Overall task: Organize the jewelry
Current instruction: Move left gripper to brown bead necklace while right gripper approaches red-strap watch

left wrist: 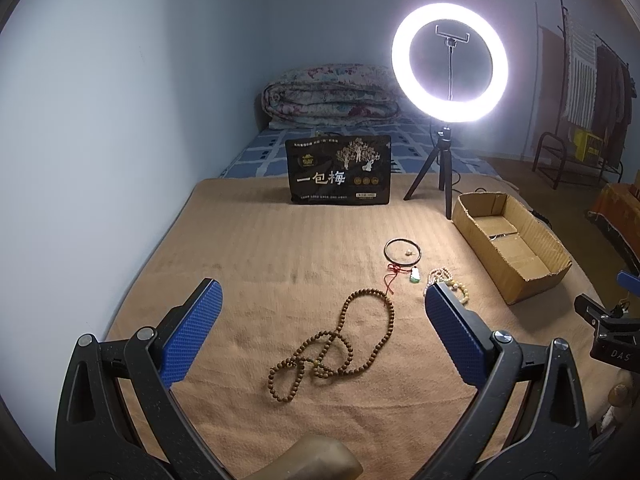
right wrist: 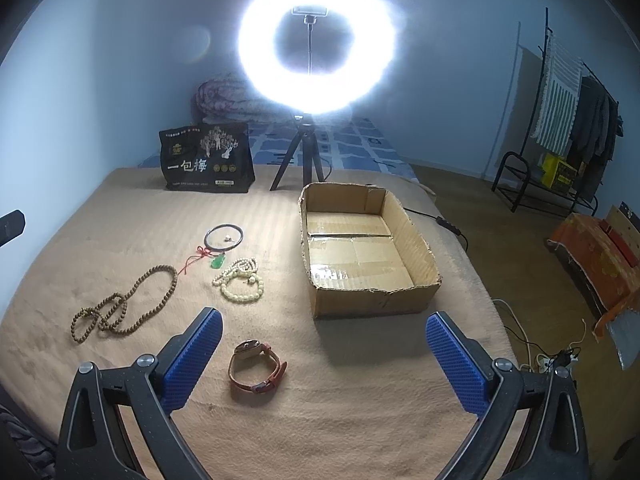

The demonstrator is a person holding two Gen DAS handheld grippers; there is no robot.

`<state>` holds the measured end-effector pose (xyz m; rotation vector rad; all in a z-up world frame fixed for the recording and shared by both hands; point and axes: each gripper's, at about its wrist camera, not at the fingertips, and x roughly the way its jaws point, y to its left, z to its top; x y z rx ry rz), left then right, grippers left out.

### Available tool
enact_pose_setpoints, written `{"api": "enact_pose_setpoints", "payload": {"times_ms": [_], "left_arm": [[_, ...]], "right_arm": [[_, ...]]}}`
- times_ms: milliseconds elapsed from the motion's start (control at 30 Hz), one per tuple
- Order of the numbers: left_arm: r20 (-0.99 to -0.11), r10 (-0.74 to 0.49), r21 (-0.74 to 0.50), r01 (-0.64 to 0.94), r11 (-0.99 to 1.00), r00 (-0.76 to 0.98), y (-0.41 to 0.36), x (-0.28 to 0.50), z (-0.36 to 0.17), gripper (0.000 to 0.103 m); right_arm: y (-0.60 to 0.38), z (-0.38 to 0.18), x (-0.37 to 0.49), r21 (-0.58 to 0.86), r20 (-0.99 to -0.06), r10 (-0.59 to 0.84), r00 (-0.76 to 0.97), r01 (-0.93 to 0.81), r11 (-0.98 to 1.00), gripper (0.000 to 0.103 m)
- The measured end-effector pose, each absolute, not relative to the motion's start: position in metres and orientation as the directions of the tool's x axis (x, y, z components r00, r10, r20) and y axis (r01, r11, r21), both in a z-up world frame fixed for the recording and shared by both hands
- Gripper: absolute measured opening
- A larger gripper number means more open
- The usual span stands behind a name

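On the tan blanket [left wrist: 260, 248] lies a long brown bead necklace [left wrist: 340, 344] [right wrist: 124, 306], right between the fingers of my open left gripper [left wrist: 324, 292]. Farther off are a dark bangle [left wrist: 403, 253] [right wrist: 224, 236], a green pendant on red cord [left wrist: 416, 276] [right wrist: 218, 262] and cream bead bracelets [left wrist: 448, 280] [right wrist: 242, 280]. A watch with a red-brown strap [right wrist: 256, 368] lies by the left finger of my open right gripper [right wrist: 324, 328]. The open cardboard box [right wrist: 360, 256] [left wrist: 508, 236] stands just ahead of it, with nothing inside.
A lit ring light on a tripod [left wrist: 450, 64] [right wrist: 316, 48] and a black printed bag [left wrist: 340, 170] [right wrist: 206, 158] stand at the back. A folded quilt [left wrist: 332, 96] lies behind. Cables [right wrist: 536, 352] and a clothes rack [right wrist: 568, 120] are on the floor to the right.
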<state>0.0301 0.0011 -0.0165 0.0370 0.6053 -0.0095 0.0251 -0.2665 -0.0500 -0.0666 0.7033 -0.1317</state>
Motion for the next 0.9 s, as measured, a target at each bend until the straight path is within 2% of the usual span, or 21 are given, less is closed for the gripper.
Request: {"api": "enact_pose_setpoints", "payload": {"times_ms": [400, 567, 733, 900], "left_arm": [[-0.663, -0.005, -0.013, -0.006, 1.0, 0.748, 0.028, 0.06, -0.039, 0.103], [-0.72, -0.063, -0.063, 0.026, 0.998, 0.691, 0.036, 0.075, -0.053, 0.103], [-0.792, -0.125, -0.127, 0.039, 0.991, 0.598, 0.046, 0.093, -0.074, 0.092], [-0.846, -0.172, -0.196, 0.008, 0.981, 0.505, 0.062, 0.111, -0.099, 0.091]], "right_arm": [[-0.273, -0.074, 0.044, -0.098, -0.705, -0.122, 0.699, 0.074, 0.992, 0.103], [-0.277, -0.087, 0.051, -0.049, -0.751, -0.059, 0.658, 0.034, 0.998, 0.103], [-0.279, -0.102, 0.055, 0.01, -0.797, 0.013, 0.604, -0.009, 1.0, 0.103], [-0.27, -0.12, 0.059, 0.025, -0.832, 0.057, 0.552, -0.064, 0.998, 0.101]]}}
